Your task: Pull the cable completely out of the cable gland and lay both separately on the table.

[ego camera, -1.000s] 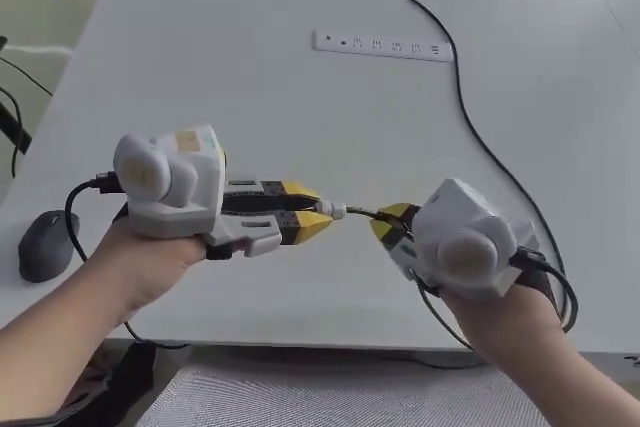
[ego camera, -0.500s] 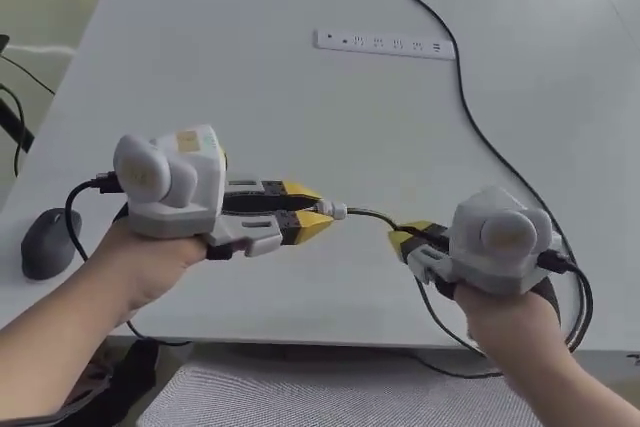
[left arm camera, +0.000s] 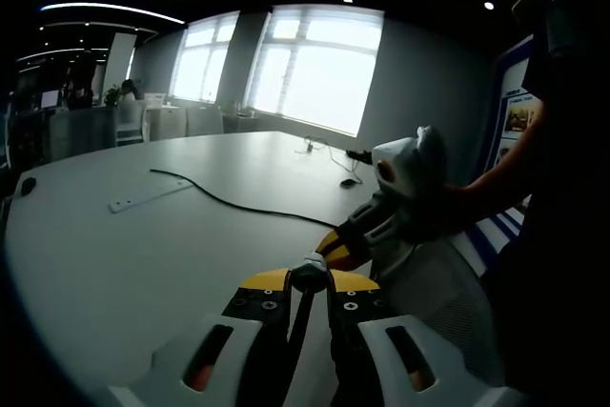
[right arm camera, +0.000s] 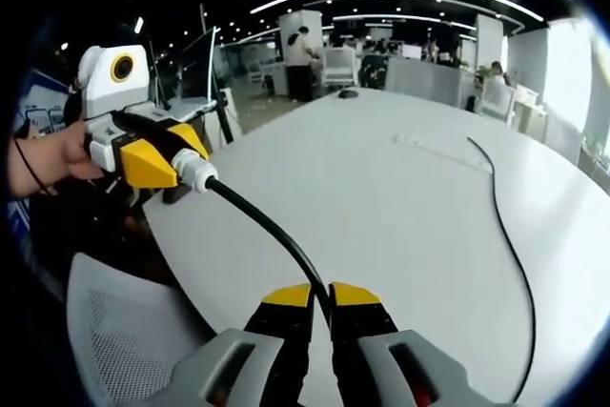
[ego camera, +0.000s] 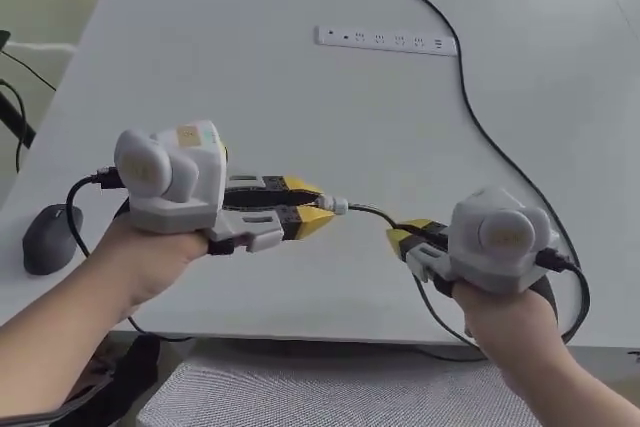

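Your left tool (ego camera: 322, 214) is clamped on the small, pale, round cable gland (ego camera: 338, 208); your right tool (ego camera: 398, 237) is closed on the thin black rubber cable (ego camera: 372, 213) threaded into it; both hang over the smooth white desk's (ego camera: 250, 87) near edge; bare surface stretches toward the far white power strip (ego camera: 387, 41).

The left gripper (left arm camera: 308, 285) pinches what looks like the cable gland (left arm camera: 310, 272), facing the right gripper (left arm camera: 335, 243).

text: none legible | left gripper (ego camera: 325, 210) sticker (ego camera: 189, 136) (blurred) | poster (left arm camera: 520, 113) unreadable
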`<act>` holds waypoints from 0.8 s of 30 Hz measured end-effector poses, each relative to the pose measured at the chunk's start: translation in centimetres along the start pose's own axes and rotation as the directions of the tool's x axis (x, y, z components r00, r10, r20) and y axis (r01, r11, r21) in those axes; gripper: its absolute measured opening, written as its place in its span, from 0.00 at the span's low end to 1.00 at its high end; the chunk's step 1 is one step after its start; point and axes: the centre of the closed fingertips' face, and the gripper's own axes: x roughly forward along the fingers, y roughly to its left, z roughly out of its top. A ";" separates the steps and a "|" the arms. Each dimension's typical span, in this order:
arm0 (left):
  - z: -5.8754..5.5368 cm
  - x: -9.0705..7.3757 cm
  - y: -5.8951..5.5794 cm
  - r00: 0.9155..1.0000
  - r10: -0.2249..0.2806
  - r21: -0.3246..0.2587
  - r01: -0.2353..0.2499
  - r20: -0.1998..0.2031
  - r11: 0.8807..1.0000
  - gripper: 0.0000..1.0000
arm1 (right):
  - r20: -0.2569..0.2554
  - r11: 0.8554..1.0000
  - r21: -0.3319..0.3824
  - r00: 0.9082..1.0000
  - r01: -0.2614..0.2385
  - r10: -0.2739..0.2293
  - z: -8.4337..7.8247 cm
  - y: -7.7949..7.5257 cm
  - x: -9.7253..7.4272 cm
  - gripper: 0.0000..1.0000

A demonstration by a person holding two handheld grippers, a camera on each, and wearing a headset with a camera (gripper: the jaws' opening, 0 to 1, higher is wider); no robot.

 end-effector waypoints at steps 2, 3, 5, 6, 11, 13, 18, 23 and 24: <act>0.0 0.0 0.0 1.000 0.000 -0.001 0.000 0.001 1.000 0.15 | -0.004 1.000 -0.008 1.000 -0.003 0.003 0.0 0.1 0.0 0.01; 0.1 -0.1 0.0 1.000 -0.001 -0.008 0.001 0.002 1.000 0.15 | -0.008 1.000 -0.013 1.000 -0.007 0.007 0.0 0.1 -0.1 0.01; 0.1 -0.1 0.1 1.000 0.002 -0.006 -0.002 0.002 1.000 0.15 | -0.008 0.999 -0.035 1.000 -0.005 0.005 0.1 0.2 -0.2 0.01; 0.1 -0.1 0.1 1.000 0.002 -0.005 -0.002 0.002 1.000 0.15 | -0.011 0.999 -0.042 1.000 -0.006 0.006 0.1 0.2 -0.2 0.01; 0.2 -0.2 0.1 1.000 0.003 -0.013 -0.003 0.001 1.000 0.15 | -0.013 0.997 -0.079 1.000 -0.011 0.010 0.3 0.4 -0.2 0.02; 0.2 -0.2 0.1 1.000 0.005 -0.009 -0.005 -0.003 1.000 0.15 | -0.003 0.994 -0.107 1.000 -0.019 0.019 0.7 0.8 -0.3 0.03; 0.3 -0.1 0.2 1.000 0.006 -0.012 -0.006 -0.003 1.000 0.15 | -0.001 0.975 -0.222 1.000 -0.024 0.025 1.6 1.6 -0.9 0.06; 0.3 -0.1 0.3 1.000 0.005 -0.012 -0.005 -0.003 1.000 0.15 | 0.018 0.921 -0.389 0.999 -0.034 0.045 3.7 2.9 -1.6 0.11; 0.3 -0.1 0.2 1.000 0.005 -0.012 -0.005 -0.003 1.000 0.15 | 0.020 0.912 -0.408 0.999 -0.036 0.048 4.0 3.2 -1.7 0.11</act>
